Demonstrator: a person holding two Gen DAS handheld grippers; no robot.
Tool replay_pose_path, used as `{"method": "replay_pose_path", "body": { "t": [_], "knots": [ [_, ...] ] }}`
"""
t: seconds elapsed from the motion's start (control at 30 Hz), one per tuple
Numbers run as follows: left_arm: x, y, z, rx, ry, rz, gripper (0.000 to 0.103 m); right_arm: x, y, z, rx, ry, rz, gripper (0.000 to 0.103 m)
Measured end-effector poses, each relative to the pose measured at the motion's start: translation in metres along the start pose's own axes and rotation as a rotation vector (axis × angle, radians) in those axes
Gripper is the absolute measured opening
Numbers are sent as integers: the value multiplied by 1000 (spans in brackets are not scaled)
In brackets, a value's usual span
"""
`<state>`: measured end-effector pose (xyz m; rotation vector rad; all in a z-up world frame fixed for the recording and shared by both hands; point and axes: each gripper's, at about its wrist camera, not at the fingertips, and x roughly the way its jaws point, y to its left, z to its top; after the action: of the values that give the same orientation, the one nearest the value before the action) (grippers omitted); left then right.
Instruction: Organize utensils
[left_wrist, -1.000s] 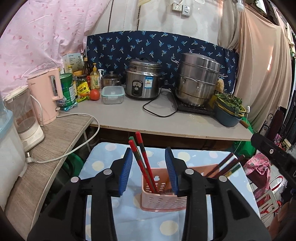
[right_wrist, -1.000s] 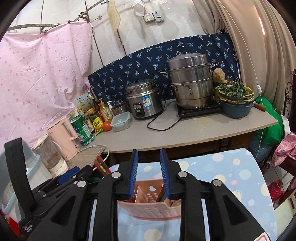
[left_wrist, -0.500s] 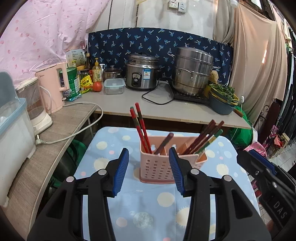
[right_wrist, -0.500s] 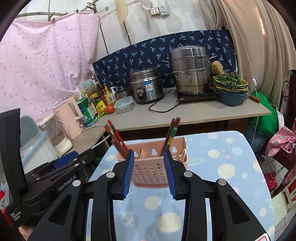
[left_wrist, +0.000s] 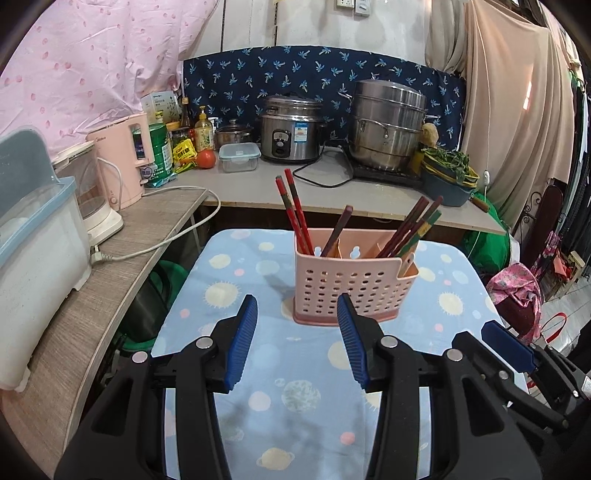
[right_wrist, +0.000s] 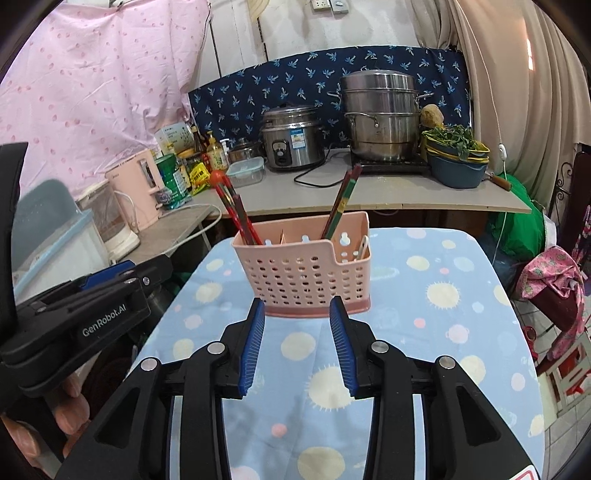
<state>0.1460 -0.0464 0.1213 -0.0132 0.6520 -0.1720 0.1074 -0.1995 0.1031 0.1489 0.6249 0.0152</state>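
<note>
Jaws of the left gripper (left_wrist: 295, 336) stand spread with nothing between them. Jaws of the right gripper (right_wrist: 297, 339) are opening and are likewise empty. Both grippers sit short of the pink basket (left_wrist: 352, 282), which stands upright near the middle of the table (left_wrist: 229, 288) on its blue spotted cloth.

Contents of the basket, as seen from the left wrist:
- Red chopsticks (left_wrist: 295, 212) lean in the left compartment.
- One dark chopstick (left_wrist: 338, 230) stands near the middle.
- A bundle of dark chopsticks (left_wrist: 412, 229) leans in the right compartment.
- A pale handle (right_wrist: 362, 245) shows in the low corner pocket; what it belongs to cannot be told.

Handling, judged from appearance:
- Chopsticks are probably light, stiff and smooth. Expect them to slip or pivot in a loose pinch.
- Take hold on the upper shaft, well above the rim, with the pads square across the stick.
- Neighbouring sticks touch one another; lifting one may drag another.
- The basket looks like thin perforated plastic, light enough to tip or slide on the cloth. If it must be moved, grip one wall at the rim.
</note>
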Motion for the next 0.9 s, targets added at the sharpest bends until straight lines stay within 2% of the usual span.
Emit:
{"method": "replay_pose_path", "body": {
  "t": [0.23,0.3,0.57,0.67,0.73,0.8,0.9],
  "knots": [
    [-1,2,-15,-9,34,3,45,-2,-2,-11,-4,15,-19,43],
    [-1,2,-19,-10,39,6,49,-3,-4,-13,-4,17,-29,44],
    [0,2,-29,-2,56,30,55,-4,-11,-21,0,26,-63,47],
    [2,1,-32,2,60,40,57,-5,-13,-24,-2,28,-75,50],
    [2,1,-34,6,62,49,59,-5,-14,-26,-2,27,-82,57],
    [2,1,-37,7,62,60,66,-5,-13,-27,-5,31,-88,58],
    [2,0,-39,12,58,73,68,-4,-13,-28,-11,39,-94,60]
  ]
}}
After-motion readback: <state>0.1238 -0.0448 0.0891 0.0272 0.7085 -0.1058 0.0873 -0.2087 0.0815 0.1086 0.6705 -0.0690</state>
